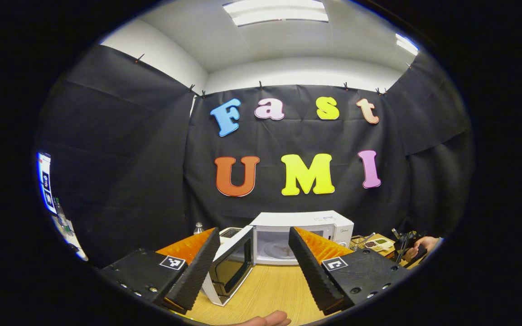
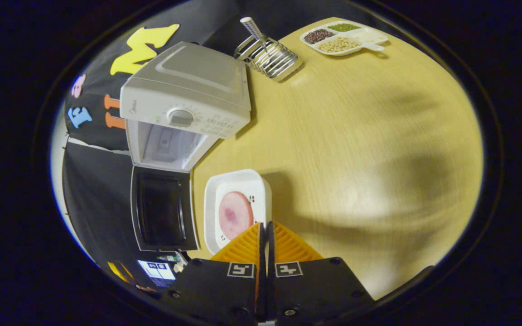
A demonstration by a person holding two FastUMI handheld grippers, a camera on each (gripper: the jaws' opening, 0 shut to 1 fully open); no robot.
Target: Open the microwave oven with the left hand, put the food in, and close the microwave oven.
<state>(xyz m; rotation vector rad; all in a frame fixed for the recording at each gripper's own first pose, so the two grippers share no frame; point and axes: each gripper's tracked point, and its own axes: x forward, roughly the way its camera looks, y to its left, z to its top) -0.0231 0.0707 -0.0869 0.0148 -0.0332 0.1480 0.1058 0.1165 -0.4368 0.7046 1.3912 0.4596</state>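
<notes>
The microwave (image 1: 304, 235) stands at 12 o'clock of the left gripper (image 1: 254, 258), door (image 1: 231, 265) swung open, its logo too small to read. The left jaws are apart. The right gripper (image 2: 265, 226) clamps the white plate's (image 2: 236, 181) rim, a pink slice of food (image 2: 235, 214) on it, the microwave at 11 o'clock.

We note: microwave (image 2: 188, 97) casing smooth white, semi-gloss | door (image 2: 161, 210) window dark, glossy | table (image 2: 356, 136) pale wood-grain, matt | rack (image 2: 268, 56) bright metal wire | dish (image 2: 236, 185) glossy white
</notes>
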